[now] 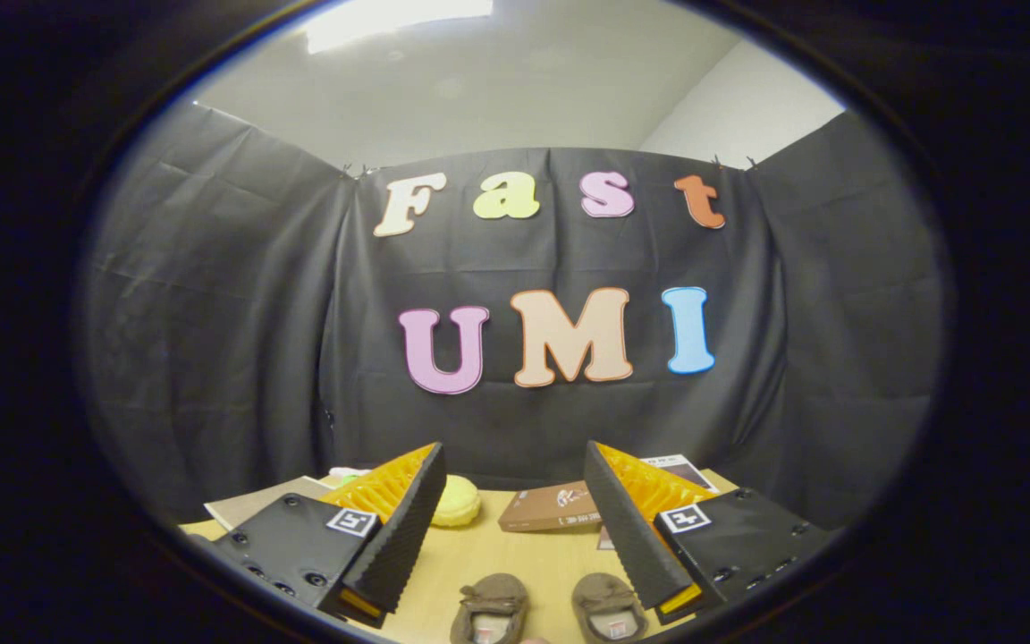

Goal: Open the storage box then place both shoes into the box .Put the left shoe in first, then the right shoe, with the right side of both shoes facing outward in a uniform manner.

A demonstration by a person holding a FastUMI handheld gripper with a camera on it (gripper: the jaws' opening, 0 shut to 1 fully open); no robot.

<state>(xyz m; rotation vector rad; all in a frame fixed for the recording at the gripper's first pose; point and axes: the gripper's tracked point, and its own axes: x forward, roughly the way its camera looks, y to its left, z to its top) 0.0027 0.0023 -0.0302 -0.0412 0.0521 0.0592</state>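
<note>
Brown and soft-looking, the two shoes lay side by side on the bench, close to the tool. One shoe was just below the gap between the fingers, and the other shoe lay beside it, near the inner edge of the right finger. I could see only their upper parts with the openings, so I could not tell which was the left shoe and which the right.

The tool was held level and above the bench, with its fingers spread wide apart and nothing between them. The left finger touched nothing, and the right one neither.

Beyond the fingers, further on the bench, lay a flat brown box, and its lid looked closed. In my judgement this was the storage box, but I am not fully sure of it. Near the left finger was a pale yellow round thing, and behind the box was some printed paper. A grey flat sheet lay behind the left finger.

I think the task was at its very beginning: the box was not opened, and both shoes were outside it. The next move would ask the tool to go forward over the shoes, reach the box edge and lift the lid, before any shoe is picked.
</note>
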